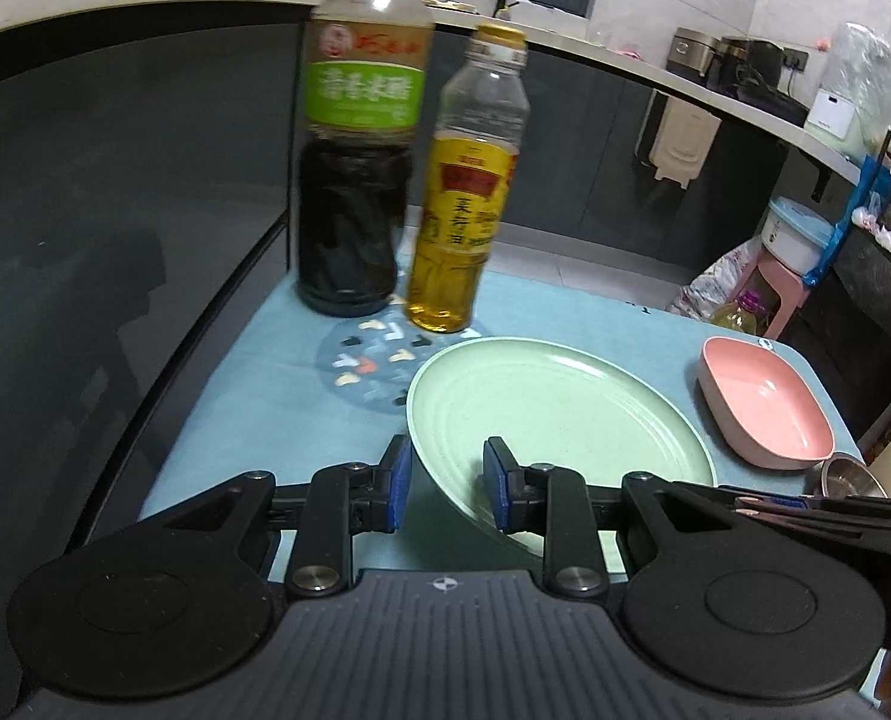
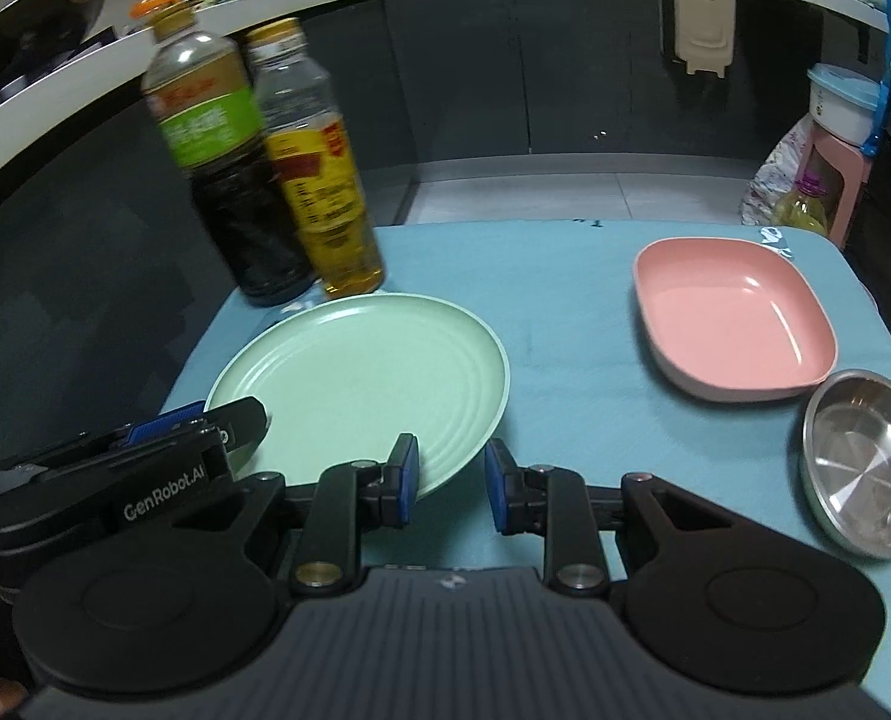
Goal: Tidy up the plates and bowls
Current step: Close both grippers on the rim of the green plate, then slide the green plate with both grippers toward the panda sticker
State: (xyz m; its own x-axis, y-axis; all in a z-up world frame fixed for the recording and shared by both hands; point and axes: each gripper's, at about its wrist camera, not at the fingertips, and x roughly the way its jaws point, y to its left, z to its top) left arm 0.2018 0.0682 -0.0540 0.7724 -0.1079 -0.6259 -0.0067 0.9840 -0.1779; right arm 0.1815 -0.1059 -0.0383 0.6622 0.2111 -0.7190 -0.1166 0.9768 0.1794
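Note:
A round green plate [image 1: 559,414] lies on the blue table mat; it also shows in the right wrist view [image 2: 361,384]. My left gripper [image 1: 448,489] is open with its jaws either side of the plate's near left rim, and it shows from the side in the right wrist view [image 2: 199,426]. My right gripper [image 2: 448,486] is open and empty at the plate's near right edge. A pink rectangular bowl [image 2: 733,318] sits at the right, also in the left wrist view [image 1: 766,399]. A small steel dish [image 2: 865,462] lies near it.
A dark soy sauce bottle [image 1: 355,180] and a yellow oil bottle [image 1: 463,210] stand at the mat's far left [image 2: 229,180] [image 2: 325,192]. A patterned coaster [image 1: 367,366] lies before them. Dark cabinets, a counter and a pink stool [image 2: 829,180] lie beyond the table edge.

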